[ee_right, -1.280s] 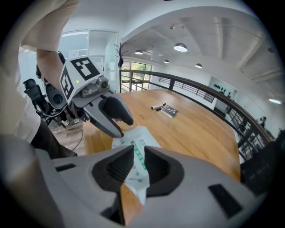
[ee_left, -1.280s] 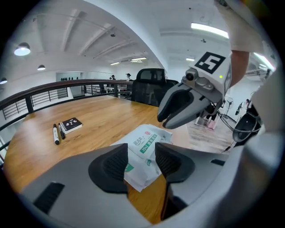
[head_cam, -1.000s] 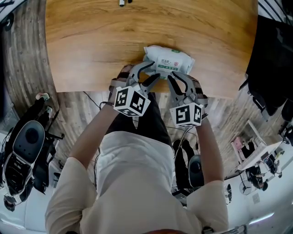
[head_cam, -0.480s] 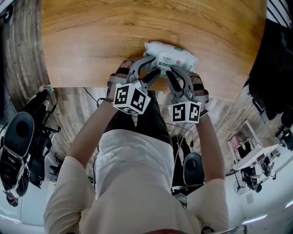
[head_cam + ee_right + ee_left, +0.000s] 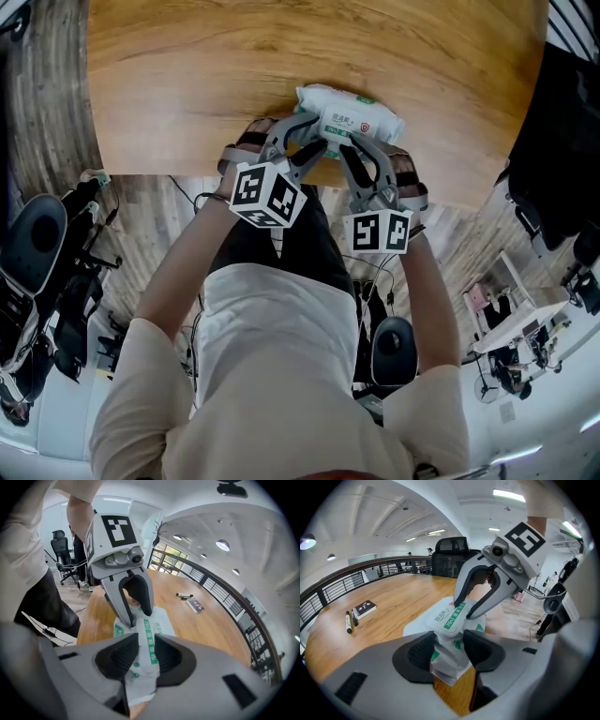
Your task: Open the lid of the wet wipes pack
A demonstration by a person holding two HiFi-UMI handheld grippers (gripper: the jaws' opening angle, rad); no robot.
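A white wet wipes pack with green print lies at the near edge of the wooden table. My left gripper grips its near end: the pads pinch the crumpled wrapper below the flat white lid, and the jaws have just closed a little further. My right gripper comes from the other side. Its pads are shut on the pack at the green-striped lid edge. The right gripper's fingertips sit on the lid's far end, and the left gripper's fingertips show on the pack.
A small black notebook and two markers lie far across the table. The table's front edge runs just under the grippers. Below it are the person's legs, floor cables and equipment. A black office chair stands behind the table.
Both grippers have edged forward onto the pack's near edge. The right gripper's marker cube has rolled slightly. The pack stays where it was on the table.
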